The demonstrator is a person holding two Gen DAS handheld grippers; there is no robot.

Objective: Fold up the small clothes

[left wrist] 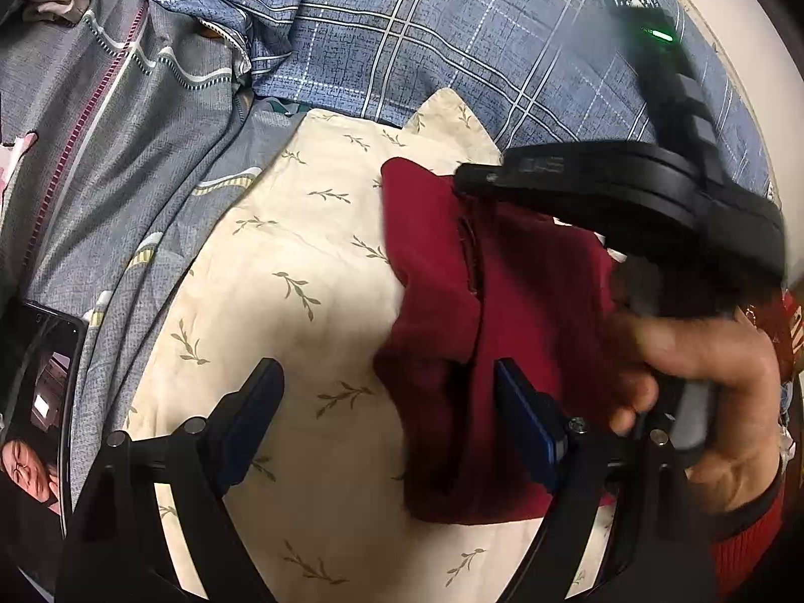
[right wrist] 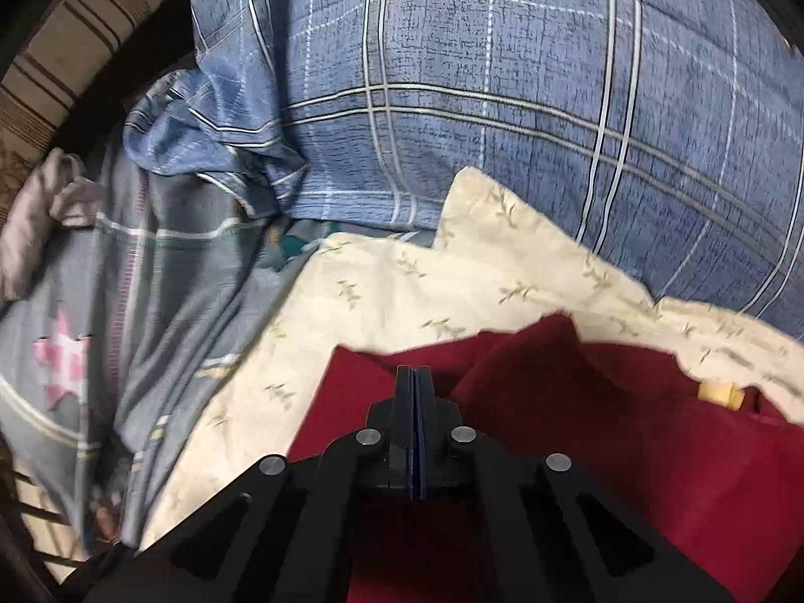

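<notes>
A dark red garment (left wrist: 527, 276) lies rumpled on a cream cloth with a leaf print (left wrist: 311, 251). My left gripper (left wrist: 387, 379) hovers open at the garment's near left edge, one finger over the red fabric and the other over the cream cloth, holding nothing. My right gripper (left wrist: 462, 178), carried by a hand (left wrist: 703, 377), reaches in from the right to the garment's far corner. In the right wrist view that gripper (right wrist: 413, 374) has its pads pressed together at the far edge of the red garment (right wrist: 628, 427), pinching the fabric there.
Blue plaid bedding (left wrist: 452, 25) rises behind the cream cloth (right wrist: 402, 291). A grey patterned quilt (left wrist: 151, 176) lies to the left, with a phone (left wrist: 45, 377) on it at the left edge. A small yellow object (right wrist: 718, 394) shows at the cloth's right edge.
</notes>
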